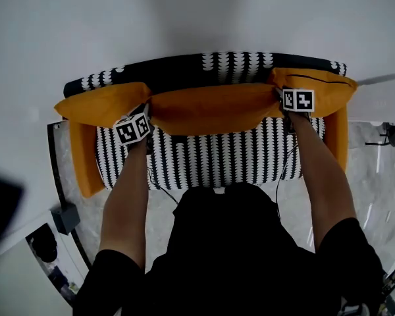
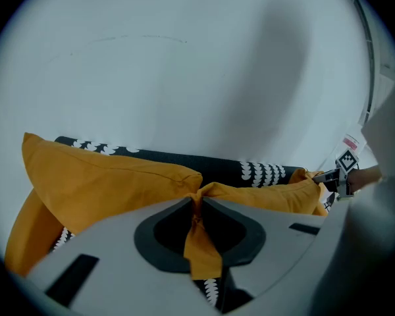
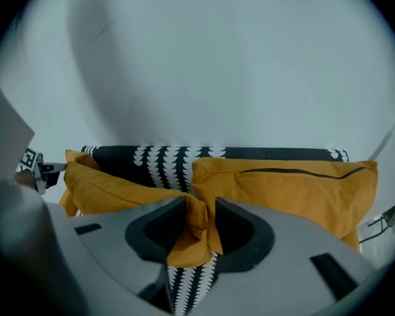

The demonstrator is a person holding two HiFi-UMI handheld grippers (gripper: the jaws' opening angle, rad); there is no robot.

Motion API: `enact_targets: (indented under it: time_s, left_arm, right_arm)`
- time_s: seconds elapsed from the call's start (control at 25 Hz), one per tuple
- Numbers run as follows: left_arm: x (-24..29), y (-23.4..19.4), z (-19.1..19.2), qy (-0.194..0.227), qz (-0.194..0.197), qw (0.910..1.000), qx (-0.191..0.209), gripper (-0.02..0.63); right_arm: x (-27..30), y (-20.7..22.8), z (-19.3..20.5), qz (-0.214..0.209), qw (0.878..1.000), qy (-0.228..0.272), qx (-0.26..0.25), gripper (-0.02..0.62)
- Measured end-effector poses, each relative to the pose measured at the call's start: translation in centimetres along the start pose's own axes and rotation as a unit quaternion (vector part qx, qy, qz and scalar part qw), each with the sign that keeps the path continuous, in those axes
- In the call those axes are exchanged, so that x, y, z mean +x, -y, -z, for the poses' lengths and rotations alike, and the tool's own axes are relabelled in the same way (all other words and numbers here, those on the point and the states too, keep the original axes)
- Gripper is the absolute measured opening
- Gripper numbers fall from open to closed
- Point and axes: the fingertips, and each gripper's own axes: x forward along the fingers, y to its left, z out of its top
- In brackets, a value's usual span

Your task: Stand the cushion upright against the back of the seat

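Counted: three orange cushions in a row along the backrest (image 1: pixel 237 61), two tools, two orange armrests.
- Left cushion (image 1: pixel 99 104), middle cushion (image 1: pixel 214 109), right cushion (image 1: pixel 316 87). Middle one on edge before backrest, ends meeting its neighbours.
- Left tool (image 2: pixel 196 204): pressed together, pinching left corner of middle cushion.
- Right tool (image 3: pixel 202 212): spread, right corner of same cushion lying loose between jaws.
- Edges: left armrest (image 1: pixel 85 157) and right armrest (image 1: pixel 339 140) closing seat (image 1: pixel 217 157) at both ends. Front edge open toward person.
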Motion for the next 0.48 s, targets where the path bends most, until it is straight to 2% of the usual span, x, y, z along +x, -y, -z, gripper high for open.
enact_targets:
  time_s: [0.12,0.28,0.48]
  left_arm:
    - [-0.6,-0.4,-0.5,0.013,-0.001,0.9998,0.012,0.049]
    - [-2.1,-0.8,-1.3,0.031,0.002,0.9992,0.024,0.060]
    - [-4.0,0.7,-1.5,0.048,0.030,0.9967,0.059,0.061]
  right_arm:
    - [-0.8,0.3,-0.1,0.012,1.000,0.004,-0.009,0.140]
    - [-2.8,0.3,-0.9,0.028,0.999,0.037,-0.016,0.140]
    - [-5.4,-1.4,-0.8,0.021,0.996,0.081,0.011,0.140]
